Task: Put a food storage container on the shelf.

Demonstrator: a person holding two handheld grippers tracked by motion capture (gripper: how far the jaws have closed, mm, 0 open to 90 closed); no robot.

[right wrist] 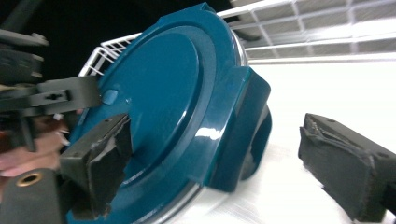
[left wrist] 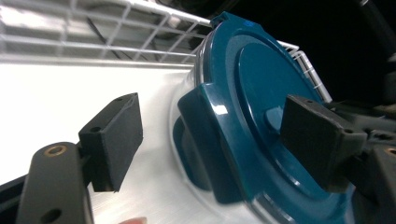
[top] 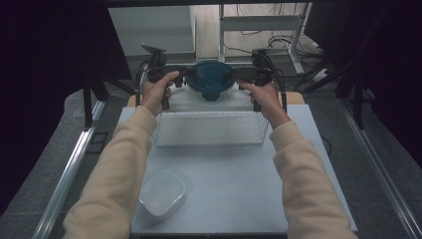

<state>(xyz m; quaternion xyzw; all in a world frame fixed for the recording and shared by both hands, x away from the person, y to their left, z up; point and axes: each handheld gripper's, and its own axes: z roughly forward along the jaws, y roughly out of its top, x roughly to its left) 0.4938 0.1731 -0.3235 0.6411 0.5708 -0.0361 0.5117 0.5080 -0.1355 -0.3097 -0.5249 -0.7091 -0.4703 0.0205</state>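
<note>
Blue-lidded bowl [top: 211, 79] in wire rack [top: 209, 128], both grippers flanking, empty tub [top: 162, 193] nr front

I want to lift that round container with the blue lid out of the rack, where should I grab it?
Grip the blue lid's two side latch tabs, one gripper from each side. The tabs jut past the rim and fold down the clear wall, giving flat faces; both grippers already straddle them, open.

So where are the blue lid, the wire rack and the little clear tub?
Blue lid [top: 211, 75], high view, middle of its top.
Wire rack [top: 209, 128], high view, its near wall.
Clear tub [top: 162, 193], high view, its middle.
</note>
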